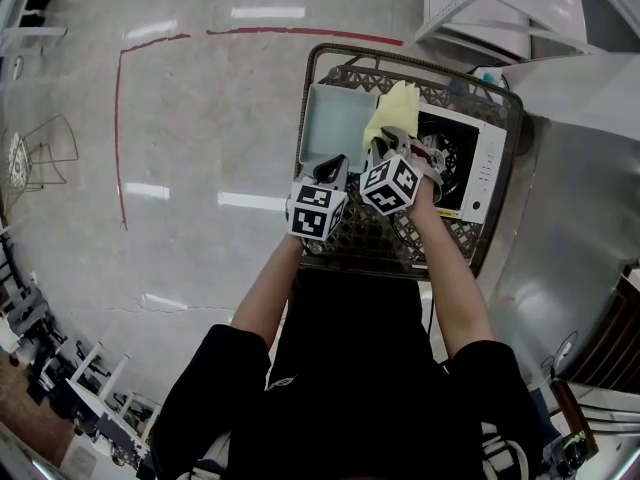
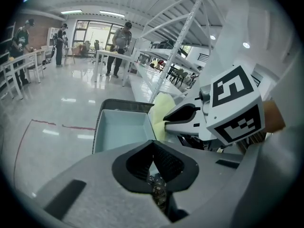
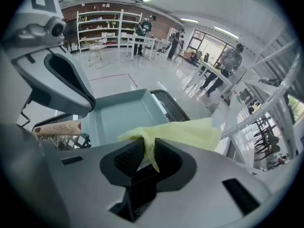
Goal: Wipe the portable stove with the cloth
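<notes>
Right gripper (image 3: 146, 152) pinches a pale yellow, crumpled cloth (image 3: 190, 132).

In the head view the right hand-held gripper (image 1: 384, 148) and the cloth (image 1: 397, 111) covered the left part of the portable stove (image 1: 474, 136) — its burner (image 1: 453, 156) showed only in part, and the print on its control strip (image 1: 487, 171) was too small to read. The cloth's lower end was lost behind that gripper. The forearms (image 1: 452, 260) hid the near side of the woven worktop (image 1: 340, 64). In the left gripper view the stove was almost wholly hidden, and the near edge of the tray (image 2: 121, 127) lay behind the left hand-held gripper (image 2: 153, 147).
</notes>
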A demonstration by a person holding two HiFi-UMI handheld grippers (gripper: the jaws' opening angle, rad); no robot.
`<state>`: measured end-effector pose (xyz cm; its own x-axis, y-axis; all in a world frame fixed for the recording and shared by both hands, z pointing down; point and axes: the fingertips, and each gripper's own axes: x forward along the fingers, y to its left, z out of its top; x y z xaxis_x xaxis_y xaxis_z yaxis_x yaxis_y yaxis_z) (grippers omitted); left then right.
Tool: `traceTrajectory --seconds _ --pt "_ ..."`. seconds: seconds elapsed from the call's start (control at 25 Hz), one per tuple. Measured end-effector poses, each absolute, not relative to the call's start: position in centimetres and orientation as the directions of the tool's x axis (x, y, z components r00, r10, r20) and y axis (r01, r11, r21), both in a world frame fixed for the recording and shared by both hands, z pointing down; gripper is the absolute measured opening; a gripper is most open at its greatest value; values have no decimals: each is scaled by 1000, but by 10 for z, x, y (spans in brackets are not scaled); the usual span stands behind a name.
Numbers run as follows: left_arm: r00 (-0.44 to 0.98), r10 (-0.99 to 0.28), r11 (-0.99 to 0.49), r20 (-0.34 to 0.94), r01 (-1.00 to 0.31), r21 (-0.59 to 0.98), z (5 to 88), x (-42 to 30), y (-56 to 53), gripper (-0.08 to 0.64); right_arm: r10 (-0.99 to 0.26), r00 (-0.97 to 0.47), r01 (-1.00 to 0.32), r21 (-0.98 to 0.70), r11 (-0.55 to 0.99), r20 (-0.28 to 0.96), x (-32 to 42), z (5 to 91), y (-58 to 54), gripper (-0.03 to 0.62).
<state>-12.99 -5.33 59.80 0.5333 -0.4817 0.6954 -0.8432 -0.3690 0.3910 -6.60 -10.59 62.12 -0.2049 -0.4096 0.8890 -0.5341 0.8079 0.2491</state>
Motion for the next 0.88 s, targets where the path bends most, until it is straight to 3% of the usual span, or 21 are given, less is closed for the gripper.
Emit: traceTrajectory --seconds 0.88 --pt "565 -447 -418 694 -817 396 597 -124 -24 15 -376 -208 -586 193 787 903 -67 621 -43 61"
